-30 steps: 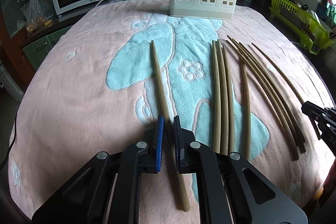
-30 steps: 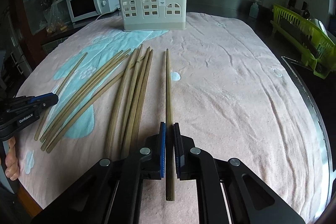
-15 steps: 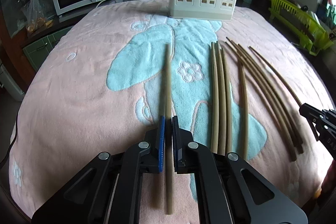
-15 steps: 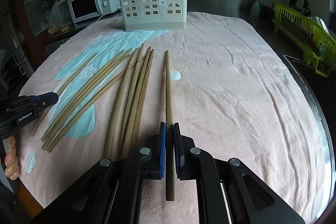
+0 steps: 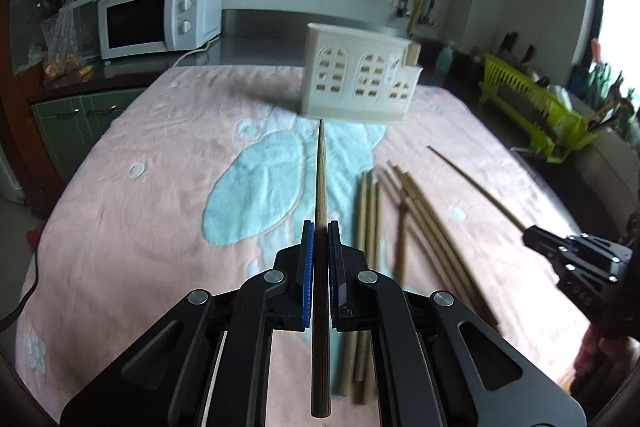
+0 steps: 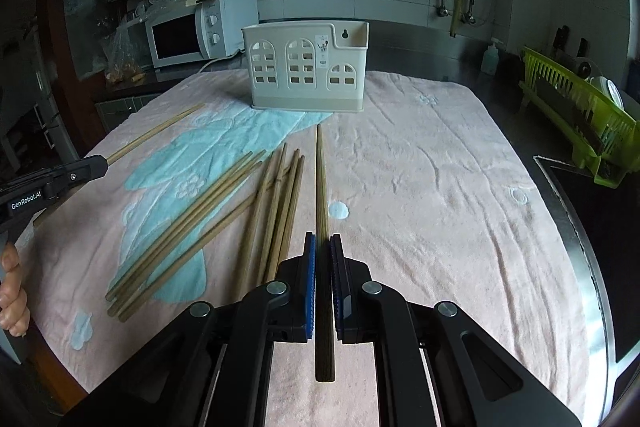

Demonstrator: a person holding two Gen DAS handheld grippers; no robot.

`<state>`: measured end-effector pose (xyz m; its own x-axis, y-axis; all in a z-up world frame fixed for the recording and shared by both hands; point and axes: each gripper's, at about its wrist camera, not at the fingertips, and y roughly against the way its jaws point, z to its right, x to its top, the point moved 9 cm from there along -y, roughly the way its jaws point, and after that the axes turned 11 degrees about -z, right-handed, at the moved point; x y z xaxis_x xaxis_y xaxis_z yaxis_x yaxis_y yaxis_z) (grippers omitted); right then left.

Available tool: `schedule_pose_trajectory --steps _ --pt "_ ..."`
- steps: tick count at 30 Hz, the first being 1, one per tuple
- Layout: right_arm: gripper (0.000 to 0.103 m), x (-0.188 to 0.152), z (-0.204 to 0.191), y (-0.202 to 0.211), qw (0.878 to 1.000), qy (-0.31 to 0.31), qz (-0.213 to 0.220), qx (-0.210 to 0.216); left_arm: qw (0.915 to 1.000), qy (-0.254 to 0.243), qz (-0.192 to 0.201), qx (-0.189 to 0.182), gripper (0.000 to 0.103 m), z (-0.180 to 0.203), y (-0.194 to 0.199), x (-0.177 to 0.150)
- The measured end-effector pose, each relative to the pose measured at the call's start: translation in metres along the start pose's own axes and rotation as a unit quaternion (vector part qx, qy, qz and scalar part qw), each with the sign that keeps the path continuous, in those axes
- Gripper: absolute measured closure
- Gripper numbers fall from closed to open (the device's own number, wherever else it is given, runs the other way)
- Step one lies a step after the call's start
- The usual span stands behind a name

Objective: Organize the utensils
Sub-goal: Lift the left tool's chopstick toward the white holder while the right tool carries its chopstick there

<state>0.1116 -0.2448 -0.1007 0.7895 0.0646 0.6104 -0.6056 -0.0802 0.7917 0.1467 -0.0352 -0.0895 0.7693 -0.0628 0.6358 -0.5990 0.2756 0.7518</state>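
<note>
both grippers clamped on one chopstick each, lifted over the towel.

pink towel (image 6: 440,187) with a blue pattern covers the table; cream utensil holder (image 6: 306,67) stands upright at its far side, with a white microwave (image 6: 200,31) behind on the counter and a green dish rack (image 6: 580,123) off right. loose chopsticks (image 6: 224,211) lie fanned on the towel between the two grippers. left gripper (image 5: 320,231) jaws narrow, pinching left chopstick (image 5: 320,179), tip aimed toward the holder, off the cloth. right gripper (image 6: 323,243) jaws narrow, pinching right chopstick (image 6: 320,179), also aimed at the holder. the person's fingers (image 6: 12,291) show at left edge.
</note>
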Motion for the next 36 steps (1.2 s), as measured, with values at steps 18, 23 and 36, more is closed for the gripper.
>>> schedule_pose_trajectory --steps 18,23,36 --pt "0.096 0.020 0.004 0.016 1.000 -0.004 0.022 0.016 0.9990 -0.025 -0.033 0.013 0.098 0.000 -0.001 0.009" --pt "0.096 0.033 0.004 0.022 0.999 -0.005 0.030 0.032 0.9990 -0.039 -0.010 0.019 0.098 0.005 0.007 0.027" --pt "0.096 0.123 0.008 0.056 0.995 0.035 0.070 0.060 0.9982 -0.052 0.029 0.000 0.098 0.018 0.020 0.091"
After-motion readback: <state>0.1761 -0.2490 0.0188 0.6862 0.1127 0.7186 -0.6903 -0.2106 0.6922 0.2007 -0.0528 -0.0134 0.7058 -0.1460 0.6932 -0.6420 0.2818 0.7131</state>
